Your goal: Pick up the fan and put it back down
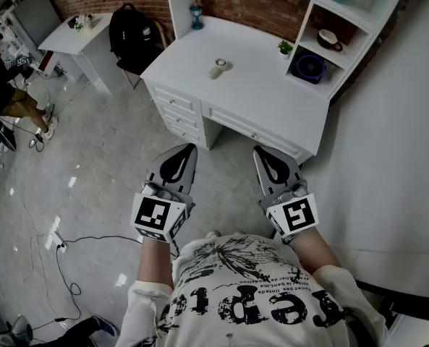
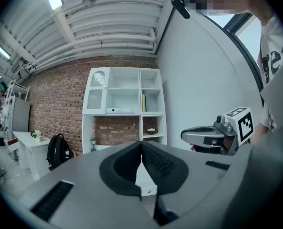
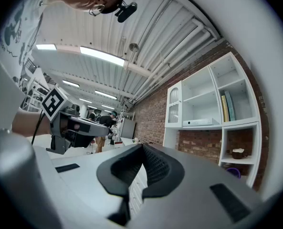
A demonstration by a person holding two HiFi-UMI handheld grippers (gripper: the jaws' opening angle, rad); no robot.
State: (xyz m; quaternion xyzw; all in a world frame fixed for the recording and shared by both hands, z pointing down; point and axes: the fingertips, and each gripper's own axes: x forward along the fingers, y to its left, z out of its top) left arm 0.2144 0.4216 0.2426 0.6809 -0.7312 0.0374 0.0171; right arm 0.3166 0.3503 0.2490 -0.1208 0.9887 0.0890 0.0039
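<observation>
The fan (image 1: 310, 68), small, round and dark blue, stands in the lowest cubby of the white shelf unit at the right end of the white desk (image 1: 272, 100); the right gripper view shows only a purple sliver of the fan (image 3: 234, 171). Both grippers are held level in mid-air over the floor, short of the desk and far from the fan. My left gripper (image 1: 189, 149) (image 2: 141, 145) is shut with nothing in it. The pads of my right gripper (image 1: 260, 150) (image 3: 142, 147) also meet, and it is empty.
On the desk lie a small white object (image 1: 219, 67), a blue lantern (image 1: 196, 16) and a potted plant (image 1: 285, 48). A bowl (image 1: 330, 40) sits one cubby above the fan. A black backpack (image 1: 131, 27), a second white table (image 1: 73, 40), a person (image 1: 8, 85) and floor cables (image 1: 62, 246) are at the left.
</observation>
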